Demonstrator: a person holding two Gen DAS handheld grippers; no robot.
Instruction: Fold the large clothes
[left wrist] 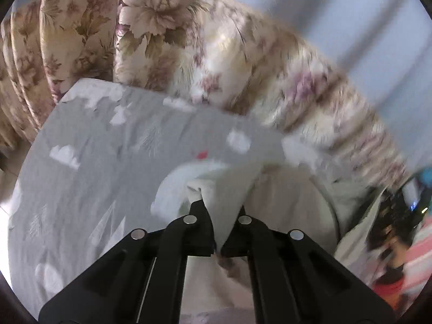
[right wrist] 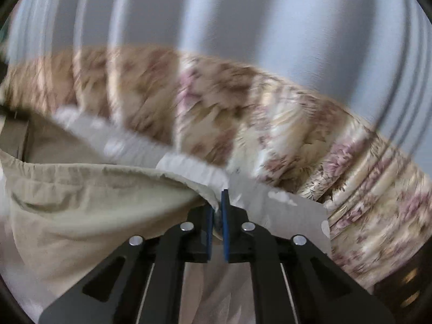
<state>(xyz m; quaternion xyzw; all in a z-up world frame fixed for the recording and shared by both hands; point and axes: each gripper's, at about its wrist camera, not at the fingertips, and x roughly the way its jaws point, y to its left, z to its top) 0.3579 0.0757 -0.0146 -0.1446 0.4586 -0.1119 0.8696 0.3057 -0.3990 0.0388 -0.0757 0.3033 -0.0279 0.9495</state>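
Beige cotton, pale and creased, was what both tools had hold of: the garment (left wrist: 291,205) hung lifted above a grey bedsheet (left wrist: 94,140) printed with white clouds, and behind that ran a band of floral curtain (left wrist: 151,32). On the left side, the left gripper (left wrist: 218,208) had its jaws pinched together on a bunched fold of the cloth, which rose between the tips in a thick peak and spilled away to the right. That bite looked deep but lumpy, so several layers might have been caught at once, and in my judgement a pull from there could have dragged a hidden layer along and left the fold crooked. Further right, the right gripper (right wrist: 220,202) was closed on the garment's hem (right wrist: 113,170), with only a thin strip of the edge showing between the blue pads (right wrist: 225,216). This seemed the weaker hold, because the seam sat near the tips; a sharp tug or a widening of the two hands could have slipped it free and dropped that corner onto the sheet. Both views were smeared with motion blur, which suggested speed, and speed would have raised that risk. Loose cloth sagging between the hands might also have dragged across the sheet and rucked it, or folded under itself unseen.
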